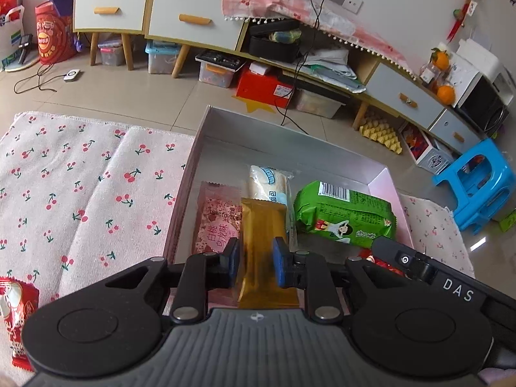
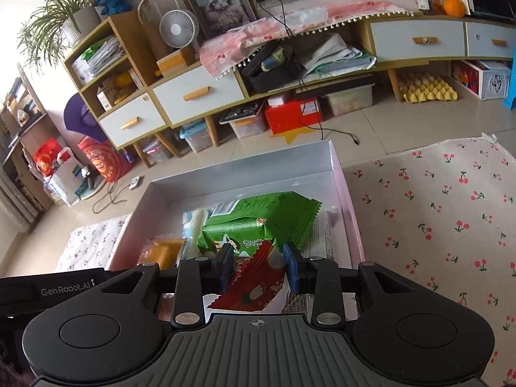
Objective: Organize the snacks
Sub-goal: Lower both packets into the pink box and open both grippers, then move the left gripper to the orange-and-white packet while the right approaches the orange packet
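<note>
A shallow white box (image 1: 206, 129) sits on the cherry-print cloth. In it lie a pink snack packet (image 1: 217, 217), a white-and-blue packet (image 1: 267, 183) and a green packet (image 1: 345, 214). My left gripper (image 1: 255, 262) is over the box's near end with its jaws around an amber snack packet (image 1: 262, 229); the jaws look a little apart from it. My right gripper (image 2: 258, 266) is over the same box (image 2: 335, 167), its jaws around a red snack packet (image 2: 254, 285), next to the green packet (image 2: 258, 216). The amber packet (image 2: 164, 251) shows at its left.
A red snack packet (image 1: 14, 309) lies on the cloth (image 1: 80, 193) at the left gripper's near left. A blue plastic stool (image 1: 477, 180) stands right of the box. A long low cabinet (image 2: 290, 74) with bins and cables under it runs across the back.
</note>
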`<state>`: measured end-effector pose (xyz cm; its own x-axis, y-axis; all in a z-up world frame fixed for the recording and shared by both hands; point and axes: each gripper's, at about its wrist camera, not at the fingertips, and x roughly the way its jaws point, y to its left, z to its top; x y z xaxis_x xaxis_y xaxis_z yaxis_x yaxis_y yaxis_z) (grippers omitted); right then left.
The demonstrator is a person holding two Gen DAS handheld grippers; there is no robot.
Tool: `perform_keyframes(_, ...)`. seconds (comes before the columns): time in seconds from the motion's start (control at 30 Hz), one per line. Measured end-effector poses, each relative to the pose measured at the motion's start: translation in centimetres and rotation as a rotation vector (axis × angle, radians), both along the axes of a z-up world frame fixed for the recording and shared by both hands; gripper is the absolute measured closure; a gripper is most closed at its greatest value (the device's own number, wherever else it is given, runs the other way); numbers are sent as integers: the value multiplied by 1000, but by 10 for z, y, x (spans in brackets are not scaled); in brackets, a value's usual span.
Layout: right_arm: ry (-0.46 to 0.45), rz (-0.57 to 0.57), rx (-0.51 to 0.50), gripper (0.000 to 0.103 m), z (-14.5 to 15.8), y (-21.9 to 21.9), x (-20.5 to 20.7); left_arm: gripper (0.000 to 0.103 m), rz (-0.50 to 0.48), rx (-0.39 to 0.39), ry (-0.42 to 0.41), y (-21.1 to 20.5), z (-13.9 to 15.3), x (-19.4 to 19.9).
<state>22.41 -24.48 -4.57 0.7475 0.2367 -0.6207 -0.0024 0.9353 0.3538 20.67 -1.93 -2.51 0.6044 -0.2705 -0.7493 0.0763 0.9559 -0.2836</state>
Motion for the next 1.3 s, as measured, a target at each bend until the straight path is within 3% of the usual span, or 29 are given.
perform_keyframes(0.17,-7,1,12,68,0,-3,3,82,1,17,-9,0,0,3)
perform_keyframes(0.67,-9,4,-4,38,15,-6,-10,45,-11,39,-19,-3,7,-10)
perform_keyframes(1.3,4,4,-31,20,46,-12,-65,12,-30,54,-41,6,30,-58)
